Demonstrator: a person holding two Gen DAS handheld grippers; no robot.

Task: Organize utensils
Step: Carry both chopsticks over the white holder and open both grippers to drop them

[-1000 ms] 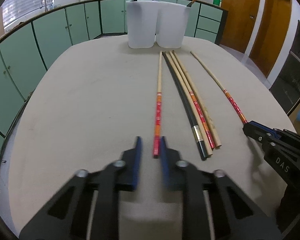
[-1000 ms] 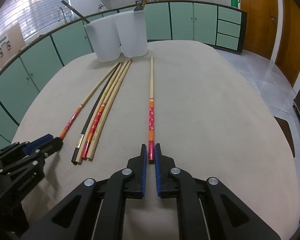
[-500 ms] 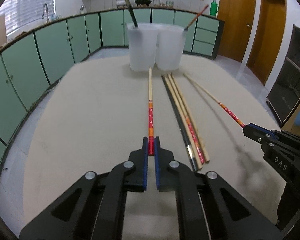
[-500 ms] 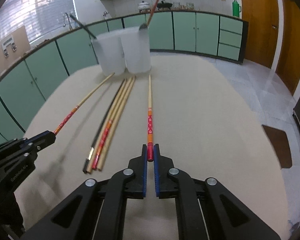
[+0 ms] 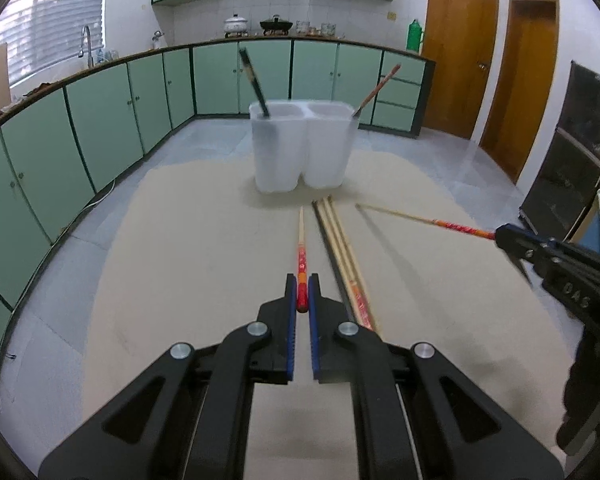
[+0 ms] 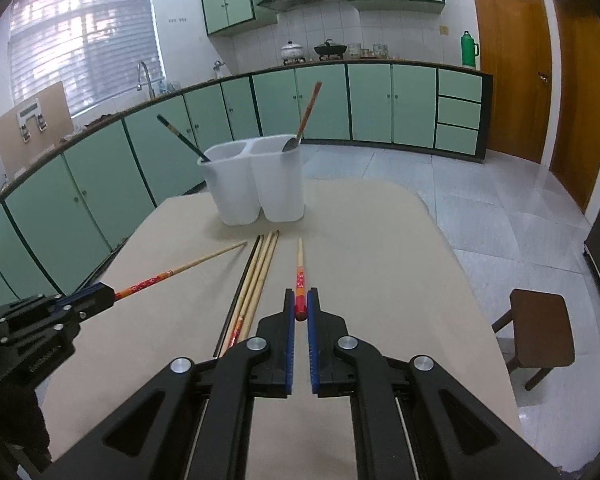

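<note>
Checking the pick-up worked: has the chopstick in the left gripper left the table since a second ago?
Yes. The chopstick, clamped in the left gripper, has risen: it lay flat beside the bundle on the table and now hangs above it.

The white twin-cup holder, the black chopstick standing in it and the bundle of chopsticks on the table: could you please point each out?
white twin-cup holder (image 6: 256, 188), right wrist view, front wall.
black chopstick (image 6: 182, 142), right wrist view, shaft above the rim.
bundle of chopsticks (image 5: 340, 236), left wrist view, pale middle shafts.
</note>
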